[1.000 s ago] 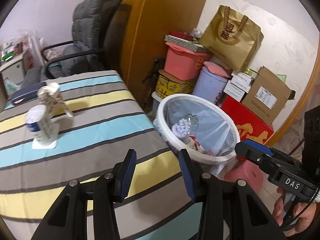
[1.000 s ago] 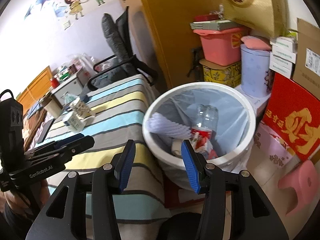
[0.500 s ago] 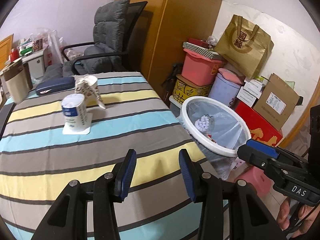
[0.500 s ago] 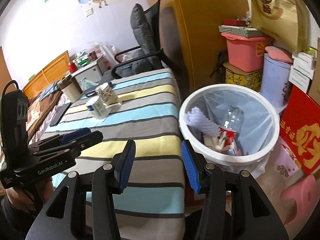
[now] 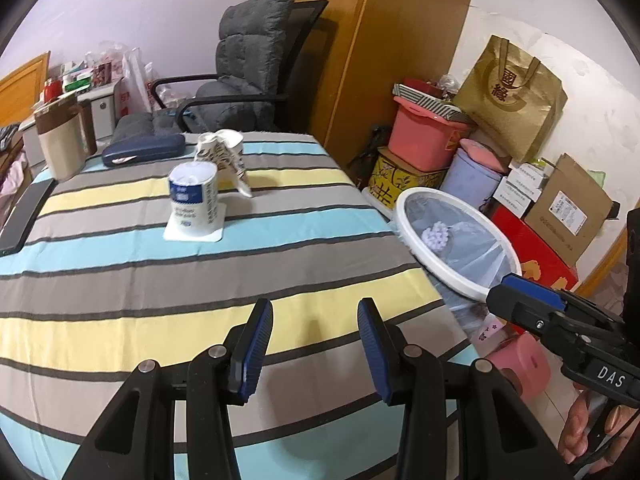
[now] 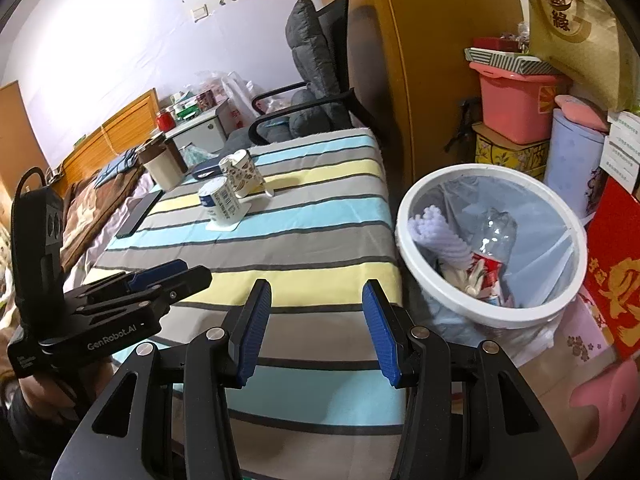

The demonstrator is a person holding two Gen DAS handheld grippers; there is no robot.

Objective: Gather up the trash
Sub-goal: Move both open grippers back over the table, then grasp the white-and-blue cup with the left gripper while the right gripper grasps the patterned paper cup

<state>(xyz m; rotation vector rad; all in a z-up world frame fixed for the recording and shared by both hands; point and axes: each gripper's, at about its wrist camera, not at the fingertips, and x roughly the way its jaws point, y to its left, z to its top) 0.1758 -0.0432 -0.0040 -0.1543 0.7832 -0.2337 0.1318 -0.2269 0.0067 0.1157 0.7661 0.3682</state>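
Left wrist: table edge hides bin contents.

Even indoor light, fisheye-warped edges

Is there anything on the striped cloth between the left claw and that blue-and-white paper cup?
No. In the left wrist view, only bare striped tablecloth lies between the open left gripper and the blue-and-white paper cup, which stands on a white square coaster.

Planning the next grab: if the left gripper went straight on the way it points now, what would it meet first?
Probably the striped tablecloth: the left gripper, open and empty, angles down at bare cloth. The paper cup stands farther on and off to the side, though depth is unclear.
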